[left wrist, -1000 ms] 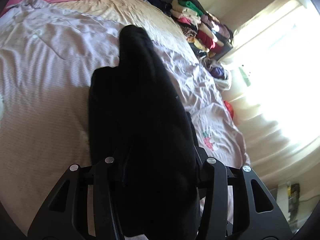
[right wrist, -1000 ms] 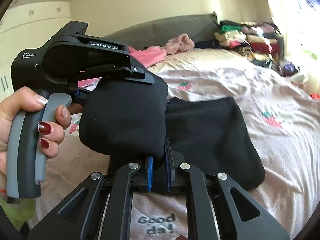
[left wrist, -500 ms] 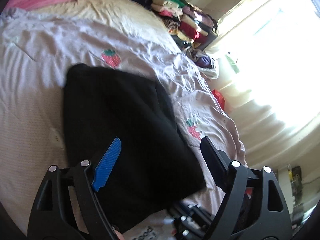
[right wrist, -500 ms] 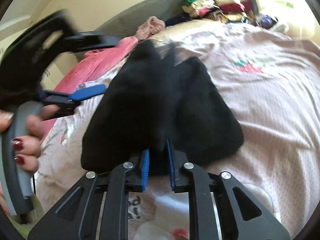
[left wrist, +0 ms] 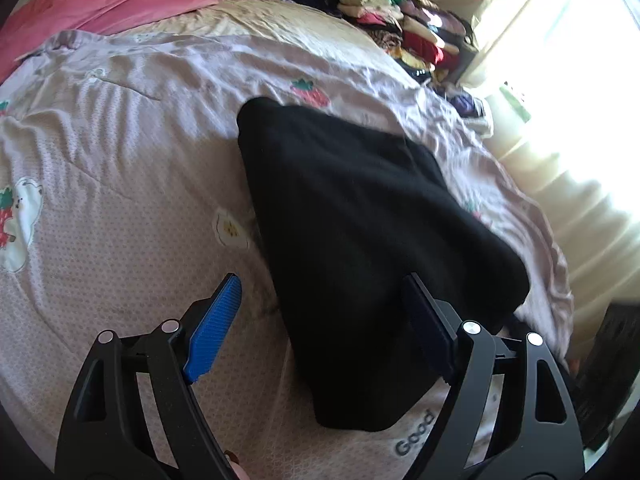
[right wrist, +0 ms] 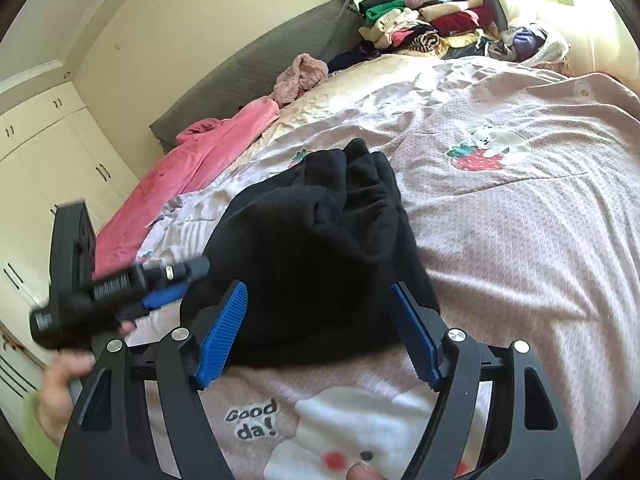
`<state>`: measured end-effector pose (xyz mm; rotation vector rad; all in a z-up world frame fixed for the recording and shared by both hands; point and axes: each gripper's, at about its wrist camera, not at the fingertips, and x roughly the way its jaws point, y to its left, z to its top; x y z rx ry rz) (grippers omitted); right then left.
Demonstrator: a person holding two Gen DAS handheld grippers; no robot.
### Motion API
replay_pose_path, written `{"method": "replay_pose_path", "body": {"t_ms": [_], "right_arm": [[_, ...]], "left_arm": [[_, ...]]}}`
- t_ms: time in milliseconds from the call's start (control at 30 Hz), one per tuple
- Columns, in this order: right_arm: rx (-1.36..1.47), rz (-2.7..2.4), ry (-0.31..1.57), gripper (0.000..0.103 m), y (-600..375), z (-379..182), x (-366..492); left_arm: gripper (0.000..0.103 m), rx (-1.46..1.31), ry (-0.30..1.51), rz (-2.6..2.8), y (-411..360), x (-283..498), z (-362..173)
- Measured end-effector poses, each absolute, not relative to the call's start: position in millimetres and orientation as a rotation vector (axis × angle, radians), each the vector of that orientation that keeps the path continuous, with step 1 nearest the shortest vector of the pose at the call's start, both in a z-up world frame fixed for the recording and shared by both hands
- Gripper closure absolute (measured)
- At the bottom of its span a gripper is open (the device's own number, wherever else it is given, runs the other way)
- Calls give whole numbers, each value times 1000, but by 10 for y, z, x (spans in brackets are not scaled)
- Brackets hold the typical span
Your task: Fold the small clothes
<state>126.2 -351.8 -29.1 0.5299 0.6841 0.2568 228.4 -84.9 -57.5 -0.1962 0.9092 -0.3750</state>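
Observation:
A black garment (left wrist: 360,220) lies folded in a thick bundle on the pink strawberry-print bedspread (left wrist: 120,200). My left gripper (left wrist: 322,284) is open, its blue pad (left wrist: 216,320) over bare bedspread and the other finger by the garment's near side, gripping nothing. In the right wrist view the garment (right wrist: 320,232) is rumpled at its far end. My right gripper (right wrist: 319,286) has its jaws opening, with the garment's near edge between them and neither pad pressing on it. The left gripper (right wrist: 184,280) shows blurred at the left, held by a hand (right wrist: 60,380).
A pink blanket (left wrist: 112,4) lies along the bed's far side by a grey headboard (right wrist: 260,68). A pile of folded clothes (left wrist: 400,24) stands at the far corner. White wardrobes (right wrist: 48,152) are to the left, a bright curtained window (left wrist: 580,120) to the right.
Both grippers let go of the black garment, the left first, then the right. The lifted half came down onto the rest, and the left gripper drew back to the left.

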Motion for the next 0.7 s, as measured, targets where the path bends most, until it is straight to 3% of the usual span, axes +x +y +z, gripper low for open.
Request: {"method": "replay_pose_path", "body": {"t_ms": [300,567,700], "right_arm": [[752,377,793,27,-3641,-404,1703],[756,405,790,67,-3691,-391,1719],[719,399,776,77,-3682,-347,1689]], "left_arm": [[29,-141,888,-377,-858,2205,-589],[29,-111,875,-380,-899,2141,-559],[29,-103,872,-384,-923,2112,-546]]}}
